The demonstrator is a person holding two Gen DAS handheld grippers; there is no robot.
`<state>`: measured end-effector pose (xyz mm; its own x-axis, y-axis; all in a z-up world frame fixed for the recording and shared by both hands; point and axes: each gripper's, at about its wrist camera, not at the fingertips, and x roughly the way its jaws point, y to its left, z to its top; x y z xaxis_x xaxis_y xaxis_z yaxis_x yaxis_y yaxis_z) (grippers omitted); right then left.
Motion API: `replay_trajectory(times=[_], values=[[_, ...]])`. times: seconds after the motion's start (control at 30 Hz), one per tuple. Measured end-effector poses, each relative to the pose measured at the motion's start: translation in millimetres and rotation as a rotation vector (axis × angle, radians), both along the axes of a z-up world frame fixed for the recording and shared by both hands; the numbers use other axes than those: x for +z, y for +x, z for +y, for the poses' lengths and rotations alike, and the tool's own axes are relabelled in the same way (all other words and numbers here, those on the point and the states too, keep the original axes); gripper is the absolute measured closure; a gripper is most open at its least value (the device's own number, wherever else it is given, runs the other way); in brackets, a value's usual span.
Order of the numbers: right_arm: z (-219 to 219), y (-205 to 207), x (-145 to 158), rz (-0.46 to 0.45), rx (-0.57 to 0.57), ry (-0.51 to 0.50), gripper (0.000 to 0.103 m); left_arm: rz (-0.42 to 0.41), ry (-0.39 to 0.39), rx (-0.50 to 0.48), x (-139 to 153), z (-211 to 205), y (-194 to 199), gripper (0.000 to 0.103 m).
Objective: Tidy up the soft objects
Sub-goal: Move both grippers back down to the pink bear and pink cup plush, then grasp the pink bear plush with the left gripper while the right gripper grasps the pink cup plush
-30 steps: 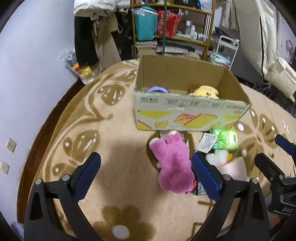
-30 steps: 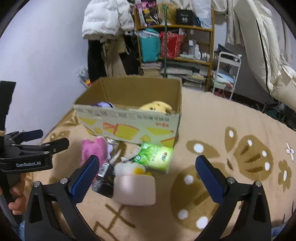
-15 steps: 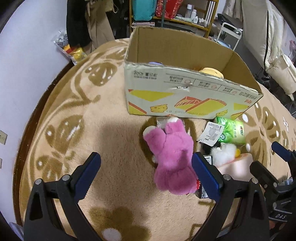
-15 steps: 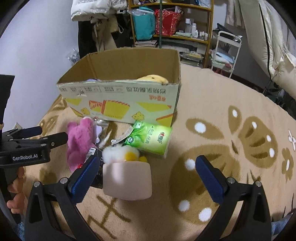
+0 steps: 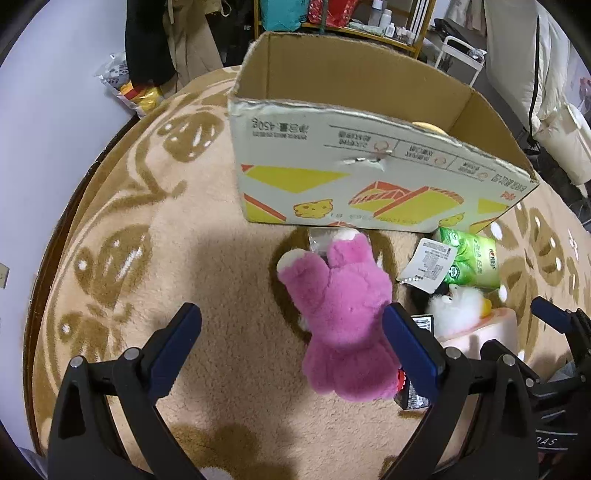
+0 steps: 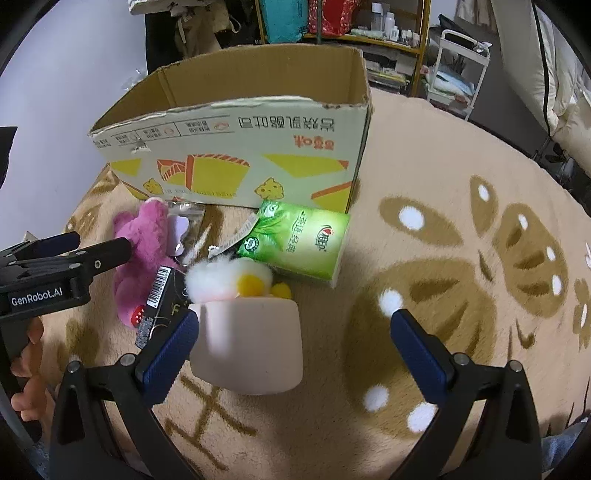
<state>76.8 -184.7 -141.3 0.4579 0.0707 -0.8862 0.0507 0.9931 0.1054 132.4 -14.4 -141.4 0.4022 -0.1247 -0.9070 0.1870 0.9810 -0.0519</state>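
Observation:
A pink plush bear (image 5: 343, 314) lies on the beige carpet in front of an open cardboard box (image 5: 369, 184). My left gripper (image 5: 291, 339) is open just above the bear's left side, its right finger beside the bear. My right gripper (image 6: 293, 341) is open, low over a pale pink roll (image 6: 247, 345) that lies against its left finger. A white and yellow fluffy toy (image 6: 229, 278), a green tissue pack (image 6: 299, 240) and a black packet (image 6: 160, 299) lie beside the roll. The bear also shows in the right wrist view (image 6: 144, 251). A yellow plush (image 5: 428, 127) peeks over the box rim.
The carpet (image 6: 461, 258) has brown leaf and flower patterns. A white wall (image 5: 48, 129) runs along the left. Shelves (image 5: 351, 14), hanging clothes and a white cart (image 6: 461, 62) stand behind the box. A white paper tag (image 5: 428, 264) lies by the tissue pack.
Both grippers have come forward and down toward the pile in front of the box. The bear and the pink roll now sit closer to the open fingers. Nothing was picked up.

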Motion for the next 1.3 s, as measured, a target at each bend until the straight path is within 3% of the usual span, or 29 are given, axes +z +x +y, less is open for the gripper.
replay_trajectory(times=[0.43,0.7,0.77,0.83,1.0,1.07,1.13,1.3], values=[[3.6,5.0,-12.0,0.052,0.005,0.011,0.000,0.068,-0.011,-0.010,-19.1,-4.4,10.6,0.005],[-1.2,7.5,-19.0,0.077,-0.014,0.036,0.000,0.066,0.031,-0.018,-24.9,-13.9,11.4,0.005],[-0.8,7.4,-19.5,0.079,0.000,0.060,0.011,0.070,0.014,-0.016,-26.6,-14.0,11.7,0.010],[0.5,6.3,-19.5,0.079,0.023,0.092,0.023,0.092,-0.031,-0.029,-29.9,-14.8,12.6,0.025],[7.2,5.4,-20.2,0.090,0.045,0.115,0.034,0.112,-0.087,-0.035,-31.2,-15.9,12.1,0.047],[8.4,5.6,-21.8,0.096,0.052,0.148,0.049,0.108,-0.090,-0.037,-29.6,-17.6,8.7,0.054],[10.1,5.5,-20.9,0.092,0.062,0.158,0.055,0.098,-0.084,-0.036,-27.6,-19.3,6.0,0.057],[8.6,4.0,-17.3,0.080,0.061,0.170,0.056,0.067,-0.059,-0.023,-18.1,-16.4,-3.7,0.059]])
